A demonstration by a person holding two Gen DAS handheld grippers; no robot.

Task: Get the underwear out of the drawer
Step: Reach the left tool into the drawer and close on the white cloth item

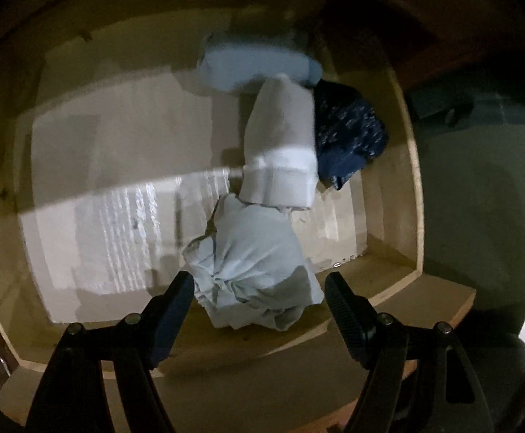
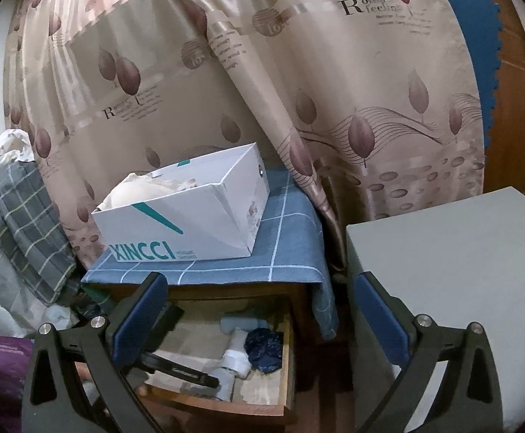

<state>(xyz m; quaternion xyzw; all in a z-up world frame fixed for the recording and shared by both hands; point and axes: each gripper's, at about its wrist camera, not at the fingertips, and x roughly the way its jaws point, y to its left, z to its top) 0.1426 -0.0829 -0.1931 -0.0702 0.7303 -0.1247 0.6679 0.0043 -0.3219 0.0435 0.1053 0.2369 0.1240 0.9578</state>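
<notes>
Here the left gripper [image 1: 258,299] points down into the open drawer [image 1: 415,180], and its jaws are wide open. A crumpled pale blue piece of underwear [image 1: 251,263] lies right between the two fingers, but they do not press on it. Just past it lies a white rolled piece [image 1: 280,151]. Beside that one, toward the drawer's side wall, is a dark blue patterned piece [image 1: 349,133]. At the far end sits a light blue folded piece [image 1: 255,68]. The rest of the drawer floor is covered with pale paper [image 1: 118,166].

The right gripper [image 2: 258,310] is held above the drawer, and its jaws are open too, with nothing in them. Behind the drawer, a white box [image 2: 190,216] marked XINCCI stands on a blue checked cloth [image 2: 291,238]. A leaf-patterned curtain [image 2: 262,72] hangs behind the box. A grey surface [image 2: 453,274] is next to the drawer.
</notes>
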